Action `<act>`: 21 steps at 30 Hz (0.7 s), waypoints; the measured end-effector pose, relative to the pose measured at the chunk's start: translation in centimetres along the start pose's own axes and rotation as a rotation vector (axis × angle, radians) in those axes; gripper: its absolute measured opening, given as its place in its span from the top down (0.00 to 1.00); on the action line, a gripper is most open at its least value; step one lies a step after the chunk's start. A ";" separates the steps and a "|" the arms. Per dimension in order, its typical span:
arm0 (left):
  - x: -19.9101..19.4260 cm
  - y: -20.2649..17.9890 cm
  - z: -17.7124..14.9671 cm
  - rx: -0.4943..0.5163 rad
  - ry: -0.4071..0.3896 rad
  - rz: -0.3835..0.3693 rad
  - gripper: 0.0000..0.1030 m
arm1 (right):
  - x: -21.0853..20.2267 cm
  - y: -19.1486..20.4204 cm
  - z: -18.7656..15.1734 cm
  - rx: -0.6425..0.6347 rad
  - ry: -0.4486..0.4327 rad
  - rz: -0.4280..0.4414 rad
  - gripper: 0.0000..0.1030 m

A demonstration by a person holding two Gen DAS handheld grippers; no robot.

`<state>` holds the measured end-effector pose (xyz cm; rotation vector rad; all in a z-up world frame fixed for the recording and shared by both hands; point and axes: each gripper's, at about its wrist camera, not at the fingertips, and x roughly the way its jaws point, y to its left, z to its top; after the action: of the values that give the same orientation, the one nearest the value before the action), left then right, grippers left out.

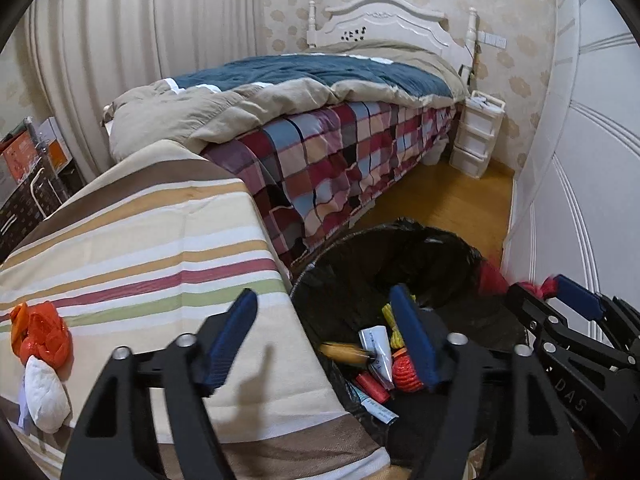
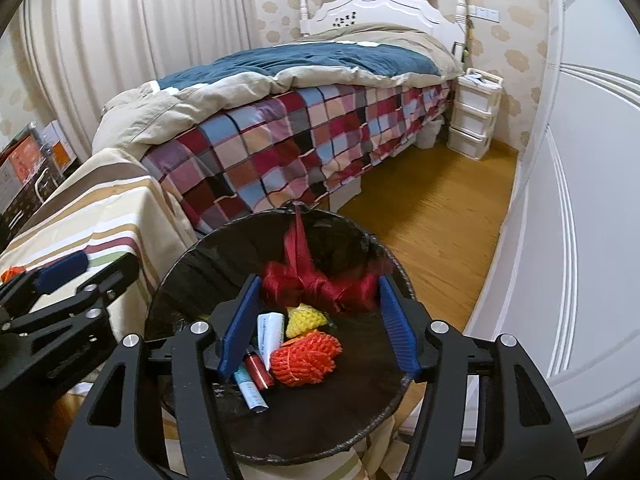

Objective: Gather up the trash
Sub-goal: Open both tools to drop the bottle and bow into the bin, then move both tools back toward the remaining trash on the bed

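This is a bedroom in a home. Far ahead of the jaws stands a bed (image 2: pixel 304 120) with a white carved headboard (image 2: pixel 376 4) against flowery wallpaper (image 2: pixel 516 32). A blue and tan quilt (image 2: pixel 280 68) lies on top, and a checked blanket (image 2: pixel 320 140) hangs down its side. Beside the head of the bed is a small white set of drawers (image 2: pixel 472 116). Pale curtains (image 2: pixel 120 40) hang to the left of the jaws, and white wardrobe doors (image 2: pixel 592 200) run along the right. The floor (image 2: pixel 432 208) is yellow wood. Just under the jaws sits a bin with a black bag (image 2: pixel 224 264), next to a worktop with a striped cloth (image 1: pixel 140 240).
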<state>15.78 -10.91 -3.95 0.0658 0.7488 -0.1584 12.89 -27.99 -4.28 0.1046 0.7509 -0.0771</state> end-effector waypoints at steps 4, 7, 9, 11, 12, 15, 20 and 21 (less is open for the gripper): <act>-0.5 0.2 0.1 0.006 -0.013 0.011 0.26 | -0.4 -0.2 -0.1 0.002 -0.005 -0.012 0.39; -0.9 0.5 0.0 0.006 -0.015 0.016 0.25 | -0.9 -0.2 0.0 0.006 -0.007 -0.016 0.36; -1.3 0.9 -0.1 -0.002 -0.013 0.022 0.25 | -1.1 -0.1 0.0 0.006 -0.008 -0.011 0.34; -1.9 1.5 -0.3 -0.017 -0.012 0.027 0.24 | -1.5 0.1 -0.1 0.000 -0.008 -0.005 0.33; -2.1 1.8 -0.4 -0.021 -0.014 0.030 0.24 | -1.7 0.3 -0.1 -0.005 -0.009 0.000 0.32; -3.1 2.9 -0.9 -0.037 -0.018 0.042 0.24 | -2.3 1.1 -0.4 -0.017 -0.012 0.011 0.32; -4.9 5.2 -2.1 -0.072 -0.015 0.068 0.24 | -3.2 2.7 -1.0 -0.030 -0.012 0.036 0.31; -5.2 5.7 -2.2 -0.077 -0.016 0.074 0.24 | -3.3 3.1 -1.1 -0.034 -0.011 0.041 0.31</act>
<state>11.48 -4.44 -2.03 0.0192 0.7349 -0.0593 10.06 -24.70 -2.65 0.0869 0.7386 -0.0255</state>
